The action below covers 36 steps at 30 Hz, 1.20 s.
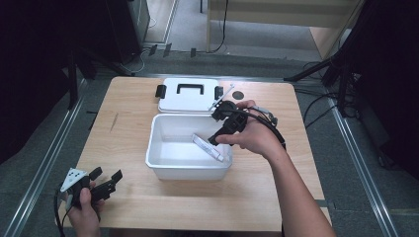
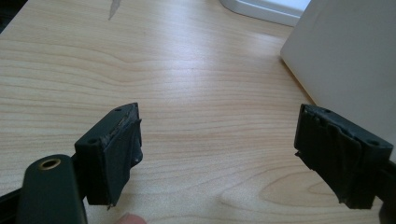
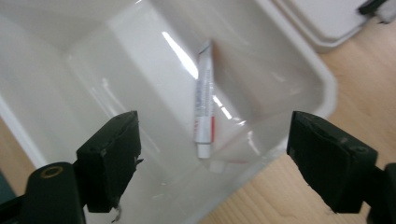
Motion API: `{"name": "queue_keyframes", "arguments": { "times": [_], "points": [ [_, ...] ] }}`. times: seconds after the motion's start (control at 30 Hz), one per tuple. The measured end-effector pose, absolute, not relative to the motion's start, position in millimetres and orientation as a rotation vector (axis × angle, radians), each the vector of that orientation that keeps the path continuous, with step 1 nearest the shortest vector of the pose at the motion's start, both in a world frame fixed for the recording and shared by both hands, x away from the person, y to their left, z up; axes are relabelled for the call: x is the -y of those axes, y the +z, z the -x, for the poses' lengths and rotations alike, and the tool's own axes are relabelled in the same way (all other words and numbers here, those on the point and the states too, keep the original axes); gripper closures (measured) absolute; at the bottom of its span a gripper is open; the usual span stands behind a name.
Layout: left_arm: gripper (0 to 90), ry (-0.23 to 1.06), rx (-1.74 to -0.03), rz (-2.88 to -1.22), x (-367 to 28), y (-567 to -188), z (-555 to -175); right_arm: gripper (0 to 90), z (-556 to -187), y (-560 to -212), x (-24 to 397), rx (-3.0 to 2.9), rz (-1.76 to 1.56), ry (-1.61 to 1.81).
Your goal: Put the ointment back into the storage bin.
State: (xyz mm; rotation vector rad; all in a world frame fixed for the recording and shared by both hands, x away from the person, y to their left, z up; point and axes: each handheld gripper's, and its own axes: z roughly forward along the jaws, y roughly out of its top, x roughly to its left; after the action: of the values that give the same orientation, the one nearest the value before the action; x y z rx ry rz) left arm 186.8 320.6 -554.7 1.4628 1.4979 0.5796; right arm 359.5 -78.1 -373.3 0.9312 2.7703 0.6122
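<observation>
- Left gripper (image 1: pixel 106 182): lower left of the high view, held in the person's left hand (image 1: pixel 84 210) low over the bench (image 1: pixel 123 143); fingers (image 2: pixel 112 154) released, spread wide, nothing between them.
- White bin (image 1: pixel 163 165): centre of the high view, open-topped, standing on the bench; its outer wall fills the upper right of the left gripper view (image 2: pixel 345 60).
- Tube (image 1: pixel 207 147): white with a red band near the cap, lying on the bin floor toward the right wall, centre of the right gripper view (image 3: pixel 204 107).
- Right gripper (image 1: pixel 223 129): right of centre in the high view, held in the right hand (image 1: pixel 257 138) above the bin's right rim, pointing down into it; fingers (image 3: pixel 112 158) released, wide apart, clear of the tube.
- White lid (image 1: pixel 190 95): upper centre, flat on the bench behind the bin, black handle and latches on top.
</observation>
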Motion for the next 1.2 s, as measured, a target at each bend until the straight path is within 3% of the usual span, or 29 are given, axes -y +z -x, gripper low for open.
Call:
{"name": "queue_keyframes", "arguments": {
  "times": [0.33,0.87,1.2],
  "points": [
    [15.7,0.578,-1.498,-1.466,-320,-555,-187,2.2,-352,-374,126,-2.684,-1.065,0.742],
    [15.7,0.577,-1.501,-1.465,-320,-555,-187,2.3,-337,-398,187,-2.515,-1.159,0.853],
    [15.7,0.576,-1.498,-1.466,-321,-555,-187,2.4,-320,-432,216,-2.397,-1.172,0.956]
  ]
}}
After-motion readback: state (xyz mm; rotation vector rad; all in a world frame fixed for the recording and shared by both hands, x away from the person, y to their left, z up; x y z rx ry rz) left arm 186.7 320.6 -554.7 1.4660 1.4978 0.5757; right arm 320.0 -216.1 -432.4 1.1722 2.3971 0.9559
